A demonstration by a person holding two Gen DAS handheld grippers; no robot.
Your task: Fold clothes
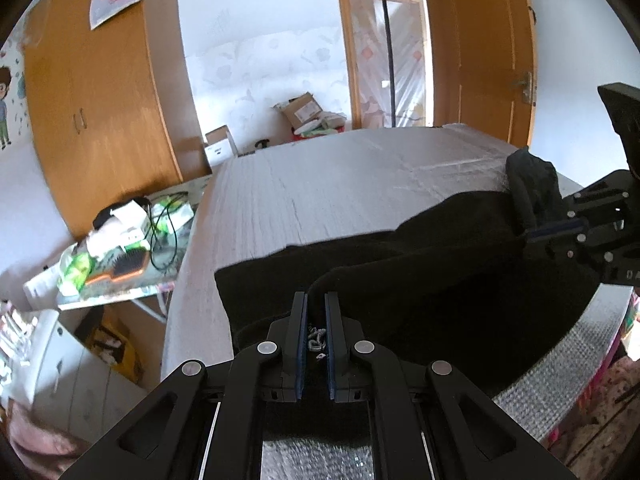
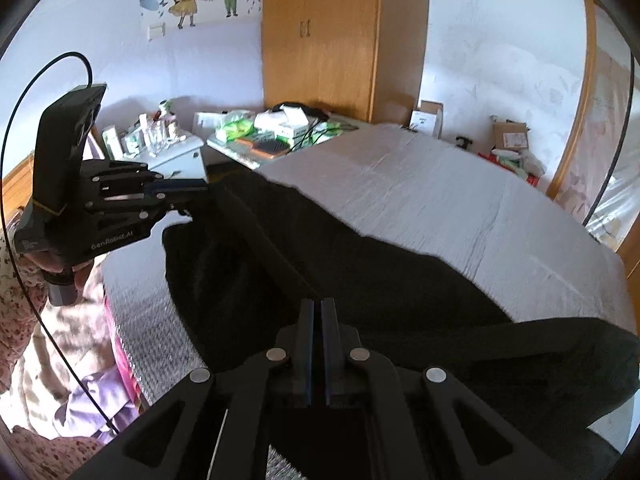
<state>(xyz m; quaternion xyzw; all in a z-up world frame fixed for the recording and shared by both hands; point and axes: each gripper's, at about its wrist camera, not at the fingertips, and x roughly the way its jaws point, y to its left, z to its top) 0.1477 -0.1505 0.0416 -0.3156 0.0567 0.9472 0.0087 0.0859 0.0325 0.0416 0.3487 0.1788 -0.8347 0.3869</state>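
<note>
Grey bed cover (image 1: 328, 184) carries a black garment (image 1: 420, 272) stretched lengthwise between both grippers: left gripper (image 1: 316, 320) and right gripper (image 2: 317, 320) each pinch an end, jaws nearly closed on cloth.

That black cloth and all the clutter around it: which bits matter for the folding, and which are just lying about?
In the job:
black garment
left gripper, clamped on it
right gripper, clamped on it
grey-covered surface under it

Lying about:
hairbrush
cardboard boxes
wardrobe
</note>
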